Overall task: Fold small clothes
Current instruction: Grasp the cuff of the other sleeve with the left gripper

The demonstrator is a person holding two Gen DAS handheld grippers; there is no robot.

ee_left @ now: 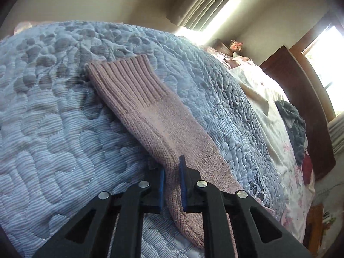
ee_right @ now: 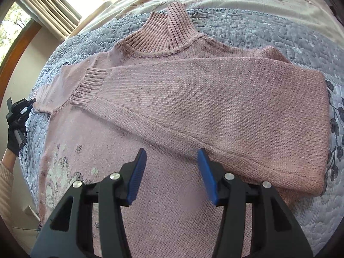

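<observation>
Pink sweater (ee_right: 163, 111) lies flat on the bed quilt (ee_right: 268, 32), one sleeve already across the chest. Left tongs (ee_left: 172, 182) pinch the other sleeve (ee_left: 150, 111); right tongs (ee_right: 169, 172) wide, empty. Body fold's left, I'd say.

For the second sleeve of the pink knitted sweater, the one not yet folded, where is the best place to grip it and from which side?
Probably at the ribbed cuff of the unfolded sleeve: it lies flat on the blue quilted bedspread, pointing away from the body, so approach from its outer end. The left gripper already pinches this sleeve nearer the shoulder.

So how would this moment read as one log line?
left gripper: shut on sleeve | right gripper: open above sweater | other sleeve: folded across chest
</observation>
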